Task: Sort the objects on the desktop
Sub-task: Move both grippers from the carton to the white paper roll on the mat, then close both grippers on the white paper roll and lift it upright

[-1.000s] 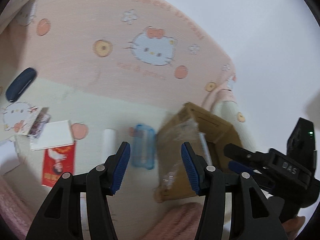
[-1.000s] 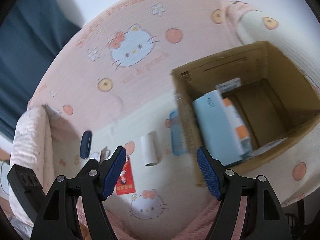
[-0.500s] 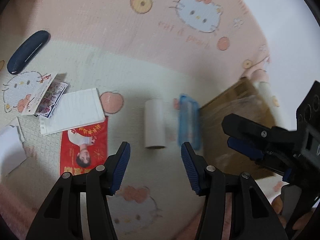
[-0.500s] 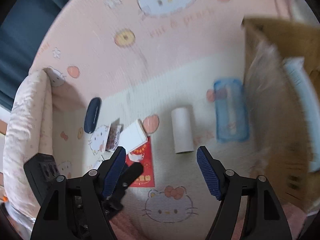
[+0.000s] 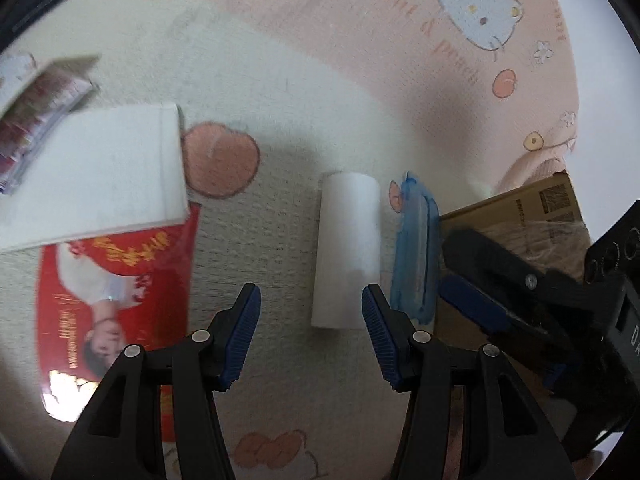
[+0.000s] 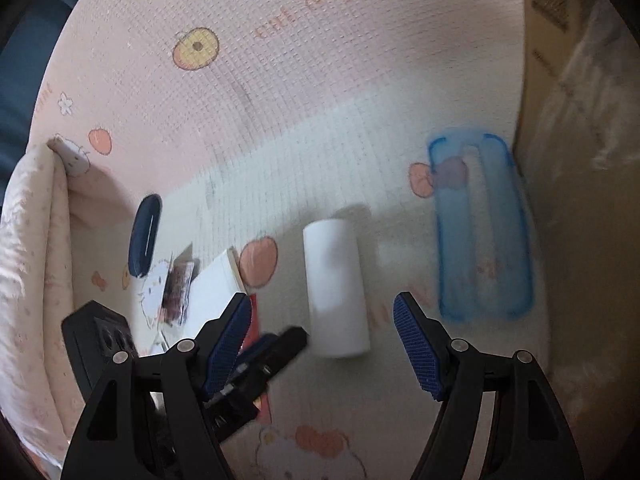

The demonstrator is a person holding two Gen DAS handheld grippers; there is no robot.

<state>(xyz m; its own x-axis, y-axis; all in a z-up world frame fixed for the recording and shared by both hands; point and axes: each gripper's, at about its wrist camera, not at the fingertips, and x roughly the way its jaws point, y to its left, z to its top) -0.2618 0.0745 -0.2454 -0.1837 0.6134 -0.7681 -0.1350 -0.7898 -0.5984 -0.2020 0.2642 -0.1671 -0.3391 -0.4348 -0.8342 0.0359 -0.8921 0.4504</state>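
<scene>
With both sets of jaws standing apart and gripping nothing, I have the left gripper [image 5: 311, 332] and right gripper [image 6: 322, 344] over the bed cover [image 5: 280, 80]. Just ahead lies the white roll [image 5: 347, 252], the clear blue case [image 5: 414, 256] beside it against the cardboard box [image 5: 520, 216]. Leftward sit a white notepad [image 5: 92, 172] overlapping a red booklet [image 5: 116, 300].

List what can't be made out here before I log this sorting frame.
- Brown cardboard box, left wrist view: inside hidden by its wall and the right gripper.
- Same box, right wrist view: cut by the edge, blurred.
- Red printed leaflet: text blurred, partly under the white notepad.
- Translucent blue plastic case: contents blurred.
</scene>
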